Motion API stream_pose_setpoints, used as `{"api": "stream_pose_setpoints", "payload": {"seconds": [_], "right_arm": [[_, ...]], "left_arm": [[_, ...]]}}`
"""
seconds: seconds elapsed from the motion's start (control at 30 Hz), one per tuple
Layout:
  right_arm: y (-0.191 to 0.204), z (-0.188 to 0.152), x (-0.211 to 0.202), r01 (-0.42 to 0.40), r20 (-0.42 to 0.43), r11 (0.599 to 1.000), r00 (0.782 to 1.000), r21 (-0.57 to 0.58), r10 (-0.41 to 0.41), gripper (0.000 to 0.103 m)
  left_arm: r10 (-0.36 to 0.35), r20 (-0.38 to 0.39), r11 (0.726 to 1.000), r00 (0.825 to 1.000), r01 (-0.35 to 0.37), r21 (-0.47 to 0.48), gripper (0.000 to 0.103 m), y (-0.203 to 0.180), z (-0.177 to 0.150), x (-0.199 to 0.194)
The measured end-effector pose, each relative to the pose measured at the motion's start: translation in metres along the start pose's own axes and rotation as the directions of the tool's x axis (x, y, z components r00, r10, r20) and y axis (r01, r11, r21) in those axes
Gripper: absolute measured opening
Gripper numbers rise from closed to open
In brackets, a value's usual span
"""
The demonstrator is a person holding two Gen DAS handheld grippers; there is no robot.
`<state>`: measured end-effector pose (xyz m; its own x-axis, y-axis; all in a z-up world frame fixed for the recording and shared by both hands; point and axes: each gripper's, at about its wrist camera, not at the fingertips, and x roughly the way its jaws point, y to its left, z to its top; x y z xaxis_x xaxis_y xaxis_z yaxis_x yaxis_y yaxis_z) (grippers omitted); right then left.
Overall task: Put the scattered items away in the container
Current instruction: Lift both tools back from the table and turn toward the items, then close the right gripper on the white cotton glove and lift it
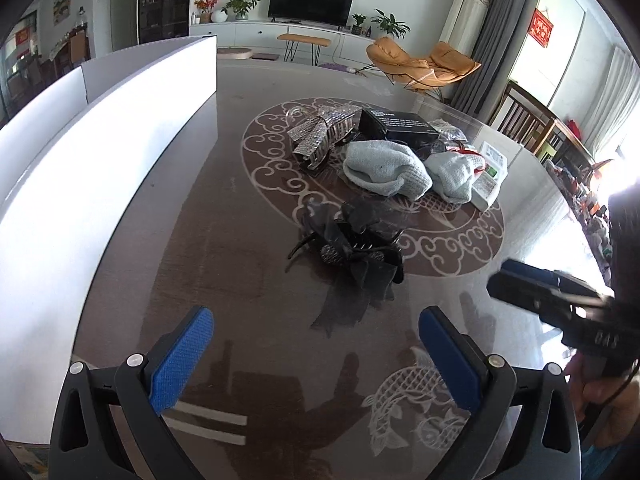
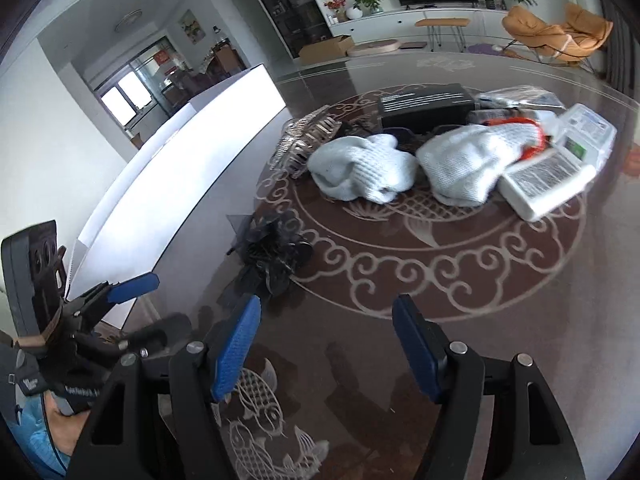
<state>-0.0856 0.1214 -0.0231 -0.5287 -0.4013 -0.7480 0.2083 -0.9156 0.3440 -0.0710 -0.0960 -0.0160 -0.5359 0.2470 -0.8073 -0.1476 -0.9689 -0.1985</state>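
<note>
1. Dark glossy table (image 1: 248, 360) with pale scroll and fish inlay, bearing everything.
2. Tall white container (image 1: 100, 184) along the table's left edge, walls upright.
3. Black box (image 2: 426, 106) at the far side, behind the pile.
4. Two pale knitted gloves (image 1: 384, 174) mid-table, touching; white packets (image 2: 548, 182) just right.
5. Silver sequinned clip (image 1: 320, 136) left of gloves.
6. Black mesh bow clip (image 1: 352, 256) nearest, apart from the pile.
7. Left gripper (image 1: 316, 354) released, empty, above bare table.
8. Right gripper (image 2: 326, 348) likewise spread wide, gripping nothing.
</note>
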Motion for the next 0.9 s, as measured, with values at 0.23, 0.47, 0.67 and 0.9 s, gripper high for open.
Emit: {"api": "stream_pose_setpoints", "payload": {"seconds": [0.23, 0.47, 0.67, 0.9], "right_arm": [[-0.034, -0.033, -0.039, 0.019, 0.072, 0.993, 0.997, 0.119, -0.028, 0.070], [-0.041, -0.049, -0.062, -0.022, 0.135, 0.987, 0.991, 0.159, 0.001, 0.070], [-0.054, -0.058, -0.072, 0.029, 0.148, 0.984, 0.988, 0.174, -0.055, 0.070], [-0.063, -0.065, -0.073, 0.064, 0.123, 0.980, 0.988, 0.188, -0.088, 0.070]], "left_arm": [[0.182, -0.077, 0.969, 0.980, -0.192, -0.158, 0.103, -0.032, 0.043, 0.067], [0.301, -0.138, 0.941, 0.944, -0.317, -0.116, 0.103, -0.050, 0.042, 0.091], [0.238, -0.118, 0.969, 0.964, -0.244, -0.040, 0.096, -0.027, 0.037, 0.076], [0.103, -0.091, 0.994, 0.991, -0.106, -0.025, 0.096, 0.020, 0.019, 0.042]]}}
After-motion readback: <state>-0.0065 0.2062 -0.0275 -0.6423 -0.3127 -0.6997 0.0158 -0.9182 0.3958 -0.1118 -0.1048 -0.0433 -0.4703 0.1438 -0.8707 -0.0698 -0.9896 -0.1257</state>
